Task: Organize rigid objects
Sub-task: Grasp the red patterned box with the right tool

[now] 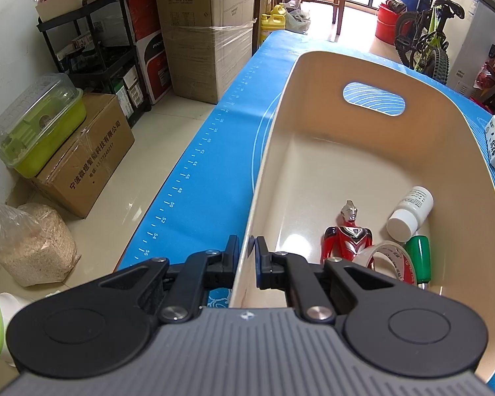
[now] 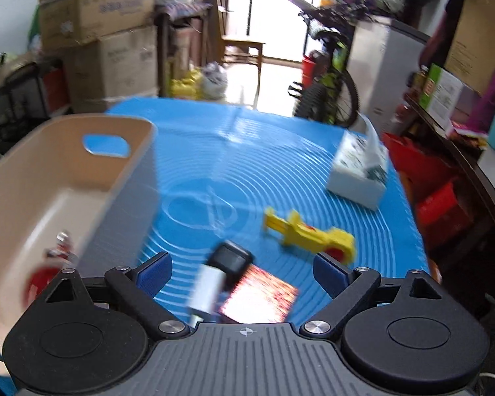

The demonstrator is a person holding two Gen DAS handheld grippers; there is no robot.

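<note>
Floor shows at far left of the left wrist view, crowded with cardboard boxes (image 1: pixel 82 151) beside the table's long side. Next comes the blue mat (image 1: pixel 194 165), its printed ruler running along the table's left edge. The left gripper (image 1: pixel 246 247) is clamped on the near left wall of a cream bin (image 1: pixel 270 151), one finger outside and one inside, seemingly to steady the bin while items go in. Inside the bin, toward its near right corner, lie a red and silver toy figure (image 1: pixel 348 234), a tape roll (image 1: pixel 387 257) overlapping the figure's legs, a white bottle (image 1: pixel 409 213) on its side and a green-handled tool (image 1: pixel 419 257). The far half of the bin floor is bare, so there is room to drop more

In the blurred right wrist view, the right gripper (image 2: pixel 244 272) has its fingers spread wide apart and holds nothing. Between them on the mat lie a white object with a black cap (image 2: pixel 219 277) touching a shiny reddish card (image 2: pixel 257 300); which is meant to be picked I cannot tell. Farther right lie a yellow toy (image 2: pixel 308 234) and a tissue box (image 2: pixel 359 168) near the table's right edge. Open mat separates these from the bin wall, giving a clear path leftward over the rim
</note>
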